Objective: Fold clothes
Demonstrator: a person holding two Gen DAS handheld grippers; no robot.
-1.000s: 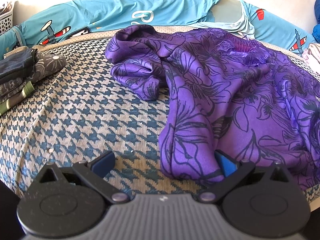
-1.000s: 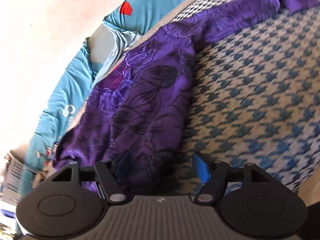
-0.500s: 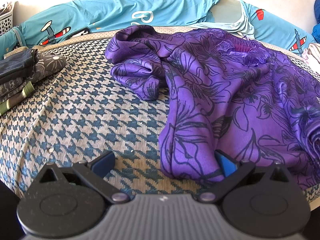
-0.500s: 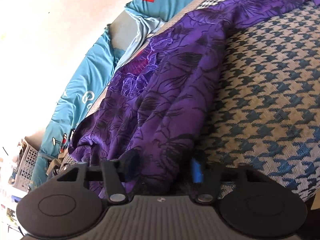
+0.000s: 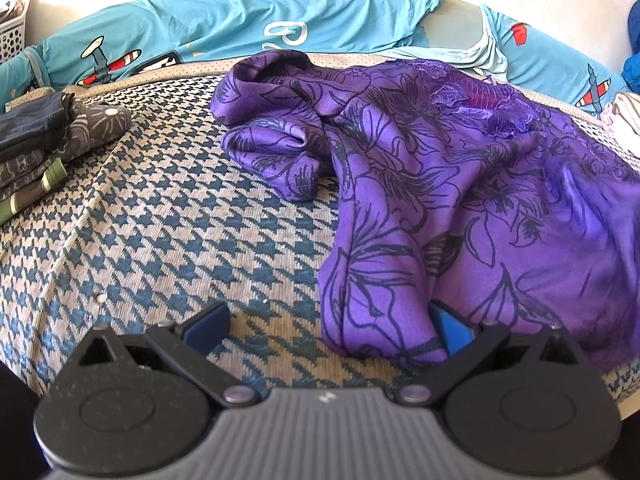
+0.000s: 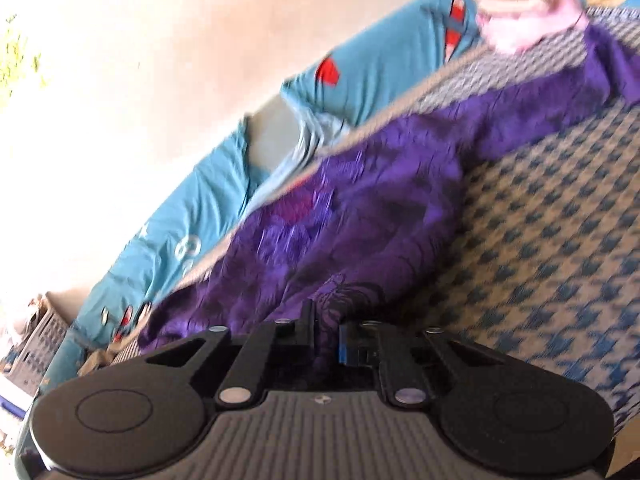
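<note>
A purple garment with black flower outlines lies crumpled on the blue-and-beige houndstooth bed cover. My left gripper stands open at the near hem, and a fold of that hem lies over its right finger. In the right wrist view the same purple garment shows blurred, and my right gripper is shut on a pinch of its cloth. The garment's right part looks raised and smeared in the left wrist view.
A stack of dark folded clothes sits at the left of the bed. A teal airplane-print quilt runs along the wall behind. Pink striped clothing lies at the far right. A white basket stands at the far left.
My right gripper closed from open onto the purple cloth and has tilted and lifted, blurring its view. The garment's right side has risen. The left gripper has stayed put.
</note>
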